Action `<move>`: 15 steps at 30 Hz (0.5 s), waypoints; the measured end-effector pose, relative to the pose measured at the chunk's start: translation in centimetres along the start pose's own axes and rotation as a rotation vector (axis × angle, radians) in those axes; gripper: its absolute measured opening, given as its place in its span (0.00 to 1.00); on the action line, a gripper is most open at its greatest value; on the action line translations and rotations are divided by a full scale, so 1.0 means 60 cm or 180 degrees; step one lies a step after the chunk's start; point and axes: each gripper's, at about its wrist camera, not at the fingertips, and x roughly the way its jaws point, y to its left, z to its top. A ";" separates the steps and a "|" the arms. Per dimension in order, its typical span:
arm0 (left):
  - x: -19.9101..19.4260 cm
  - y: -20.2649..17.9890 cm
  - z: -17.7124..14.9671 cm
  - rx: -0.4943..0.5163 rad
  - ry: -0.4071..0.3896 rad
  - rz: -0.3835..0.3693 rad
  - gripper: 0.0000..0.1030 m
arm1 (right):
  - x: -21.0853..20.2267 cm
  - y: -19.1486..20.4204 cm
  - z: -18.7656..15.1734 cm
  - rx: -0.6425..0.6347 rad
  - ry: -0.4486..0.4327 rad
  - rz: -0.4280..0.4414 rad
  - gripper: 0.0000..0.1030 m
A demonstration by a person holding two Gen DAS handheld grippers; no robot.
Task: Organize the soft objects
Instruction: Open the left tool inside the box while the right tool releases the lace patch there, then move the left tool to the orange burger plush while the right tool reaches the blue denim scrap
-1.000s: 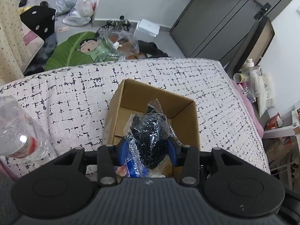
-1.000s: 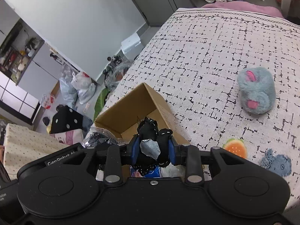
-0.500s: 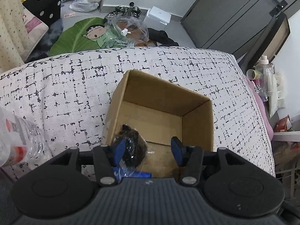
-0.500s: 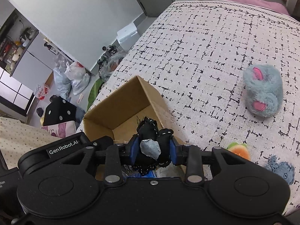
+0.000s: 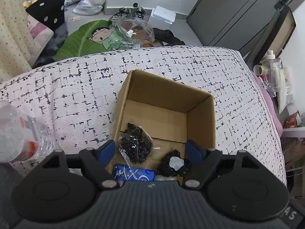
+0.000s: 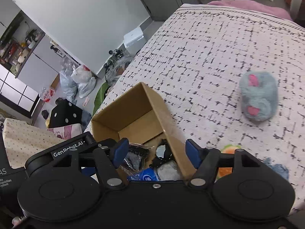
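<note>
Soft black bundles (image 5: 136,146) (image 5: 174,163) lie inside the cardboard box (image 5: 167,103) on the bed (image 5: 66,99), both grippers (image 5: 150,148) (image 6: 154,151) hovering over it with jaws spread and empty. Next, I judge, the right gripper must reach the grey plush (image 6: 258,97) lying well apart. Box contents nearest the cameras are partly cut off.
</note>
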 end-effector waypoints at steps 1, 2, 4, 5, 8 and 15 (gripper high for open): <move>-0.005 -0.002 -0.003 0.0023 -0.0011 0.0002 0.78 | -0.009 -0.005 -0.001 -0.0011 -0.0026 -0.0005 0.68; -0.009 -0.004 -0.006 0.0049 -0.0026 0.0008 0.78 | -0.018 -0.009 -0.002 -0.0031 -0.0060 -0.0023 0.71; -0.018 -0.010 -0.012 0.0100 -0.0052 0.0017 0.78 | -0.038 -0.018 -0.004 -0.0078 -0.0130 -0.0058 0.75; -0.023 -0.013 -0.016 0.0124 -0.0065 0.0021 0.79 | -0.045 -0.023 -0.004 -0.0104 -0.0145 -0.0072 0.75; -0.036 -0.022 -0.027 0.0191 -0.0110 0.0023 0.84 | -0.066 -0.039 -0.009 -0.0152 -0.0171 -0.0098 0.80; -0.065 -0.051 -0.062 0.0368 -0.0254 -0.0074 0.95 | -0.111 -0.088 -0.025 -0.0168 -0.0255 -0.0182 0.85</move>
